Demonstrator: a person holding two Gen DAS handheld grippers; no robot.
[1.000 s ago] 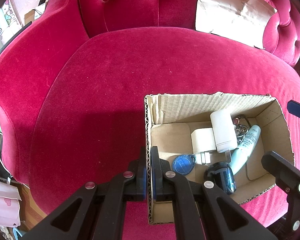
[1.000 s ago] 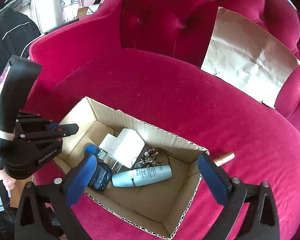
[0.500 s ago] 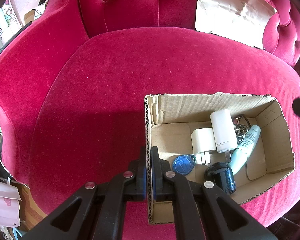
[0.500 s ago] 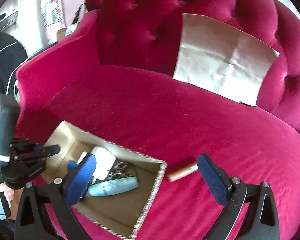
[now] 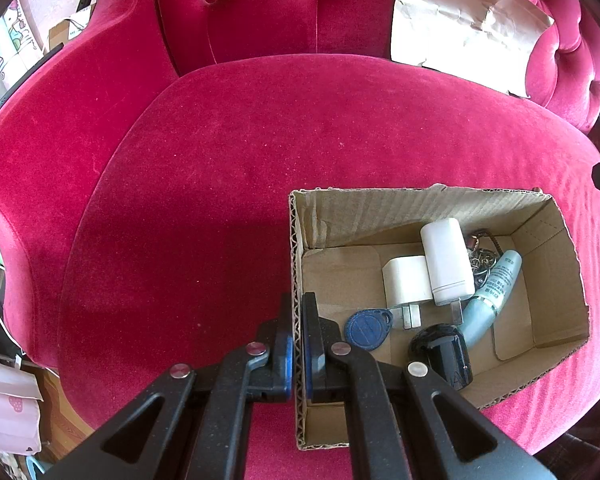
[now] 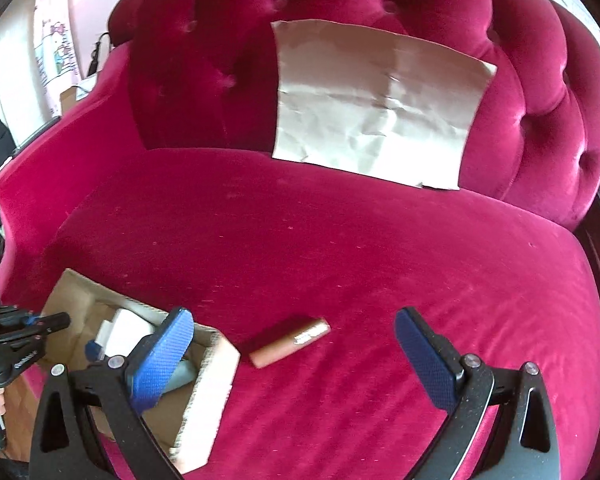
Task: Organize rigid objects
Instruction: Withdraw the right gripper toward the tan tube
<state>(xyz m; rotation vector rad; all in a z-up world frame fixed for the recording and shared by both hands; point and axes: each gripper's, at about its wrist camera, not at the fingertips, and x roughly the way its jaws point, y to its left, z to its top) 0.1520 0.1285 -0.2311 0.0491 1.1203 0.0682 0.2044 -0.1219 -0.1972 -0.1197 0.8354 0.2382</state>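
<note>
- Left gripper (image 5: 297, 344) pinched tight on the cardboard box (image 5: 420, 208) wall, near sofa (image 5: 220, 160) seat's front edge.
- Right gripper (image 6: 294, 354) wide open, holding nothing, above the brown tube (image 6: 290, 341).
- Tube lies on seat, just beside box.

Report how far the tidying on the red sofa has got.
Done: the cardboard box already holds two white chargers, a blue key fob, a pale blue tube, keys and a black item. In hand: the left hand-held gripper is clamped on the box's wall, steadying it; the right hand-held gripper is open and empty. Left: the brown tube lies on the cushion beside the box.
</note>
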